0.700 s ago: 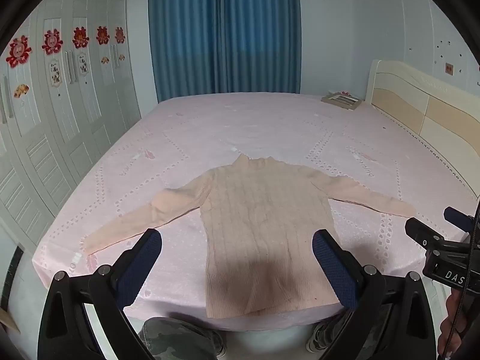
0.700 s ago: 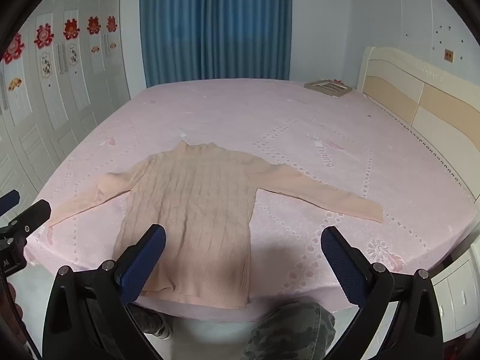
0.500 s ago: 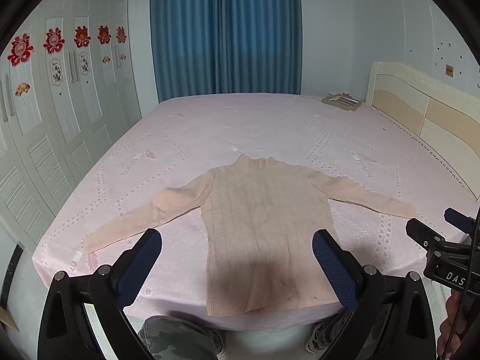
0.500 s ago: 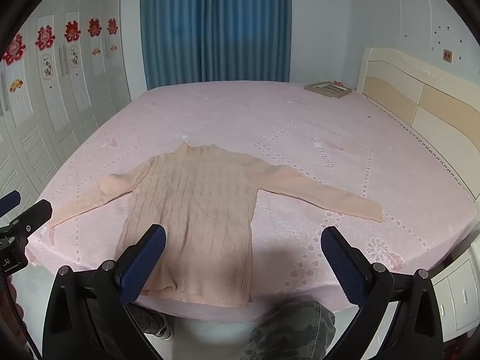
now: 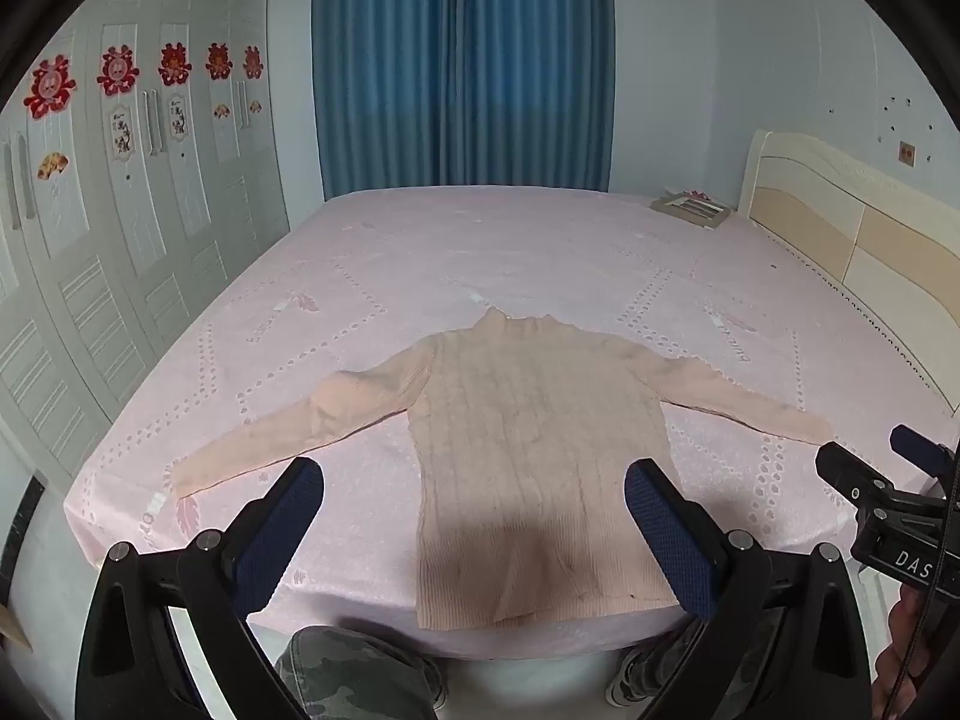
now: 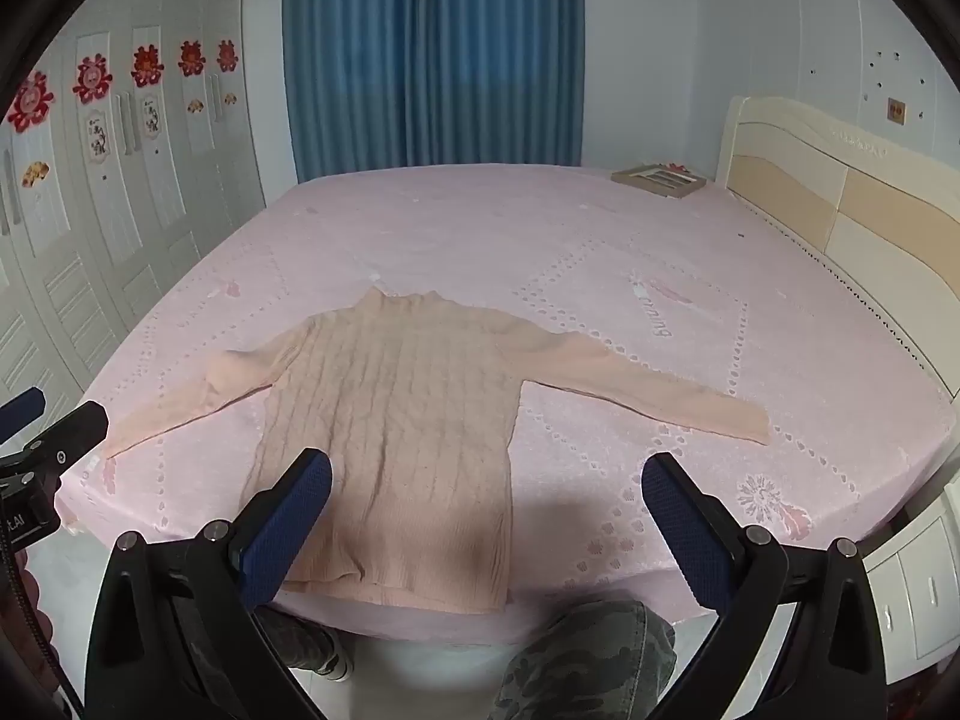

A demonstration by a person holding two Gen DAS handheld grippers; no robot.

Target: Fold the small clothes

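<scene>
A small peach cable-knit sweater (image 5: 528,456) (image 6: 396,420) lies flat, face up, near the front edge of the pink bed (image 5: 480,264) (image 6: 540,240), both sleeves spread out sideways and the hem toward me. My left gripper (image 5: 474,483) hovers above the hem, open wide, nothing between its blue pads. My right gripper (image 6: 486,474) hangs over the sweater's lower right side and the bedsheet, also open and empty. Each gripper shows at the edge of the other's view: the right gripper (image 5: 888,498) and the left gripper (image 6: 42,450).
White wardrobe doors (image 5: 90,240) with red decorations line the left wall. Blue curtains (image 5: 462,60) hang behind the bed; a cream headboard (image 6: 840,198) stands right. A flat box (image 6: 660,177) rests at the far right corner. A white bedside cabinet (image 6: 918,582) stands lower right. Camouflage trousers (image 6: 588,660) show below.
</scene>
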